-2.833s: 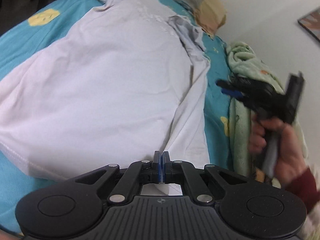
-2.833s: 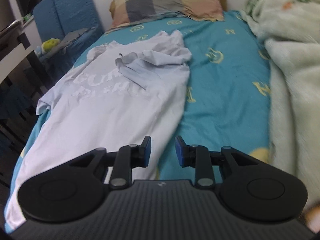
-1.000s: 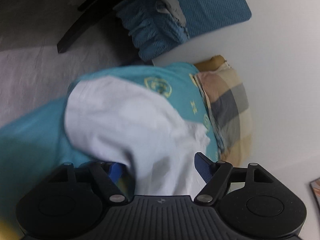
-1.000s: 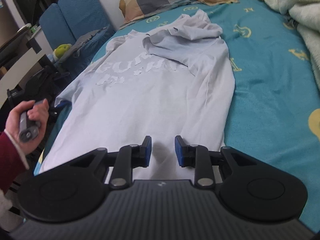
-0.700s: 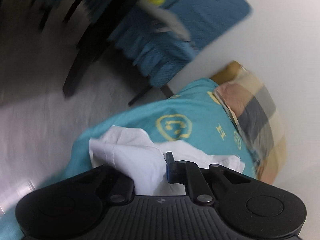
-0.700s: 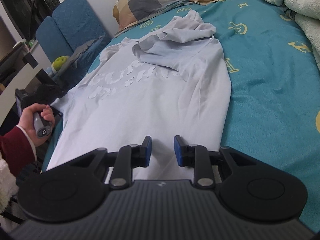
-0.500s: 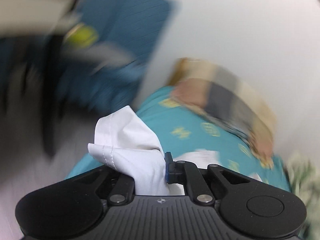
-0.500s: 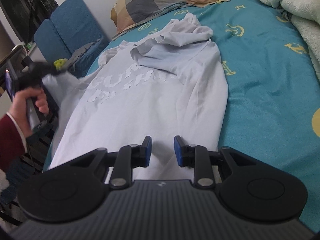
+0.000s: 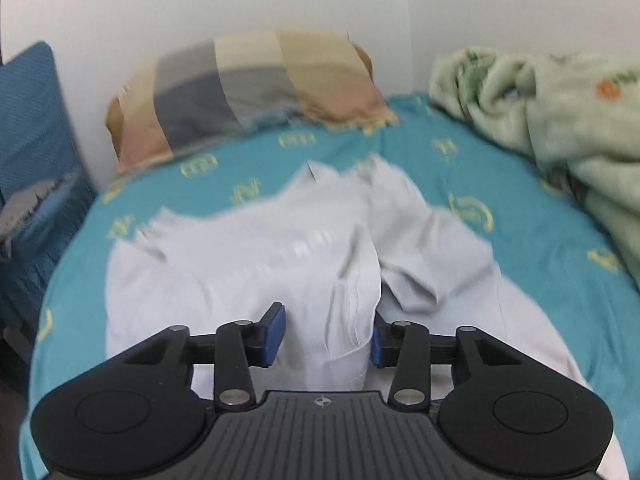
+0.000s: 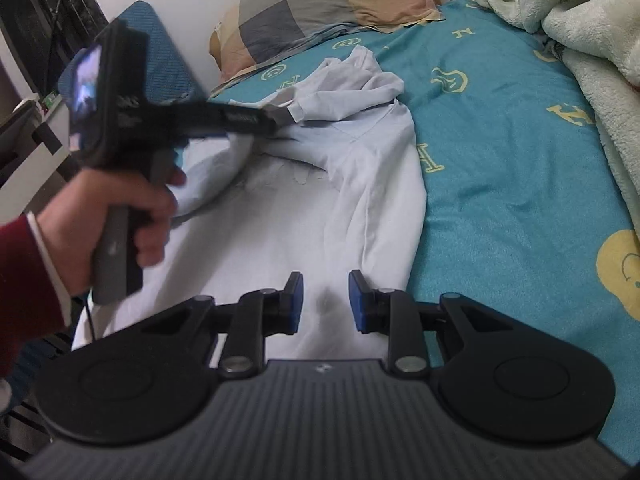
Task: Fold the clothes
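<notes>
A pale grey T-shirt (image 10: 360, 184) lies lengthwise on the teal bed sheet (image 10: 500, 152), collar end toward the pillow. It also shows in the left wrist view (image 9: 248, 272). My left gripper (image 9: 324, 336) is open, with a fold of the shirt's left sleeve lying loose between its blue pads. In the right wrist view the left gripper (image 10: 276, 118) reaches over the shirt's chest. My right gripper (image 10: 324, 300) is open and empty, hovering just above the shirt's lower part.
A checked pillow (image 9: 248, 84) lies at the head of the bed against the white wall. A rumpled green blanket (image 9: 560, 120) fills the bed's right side. A blue chair (image 9: 28, 152) stands to the left of the bed.
My left gripper shut on the left sleeve at the bed's edge, carried it inward over the shirt's chest, and has now opened. My right gripper stayed nearly still.
</notes>
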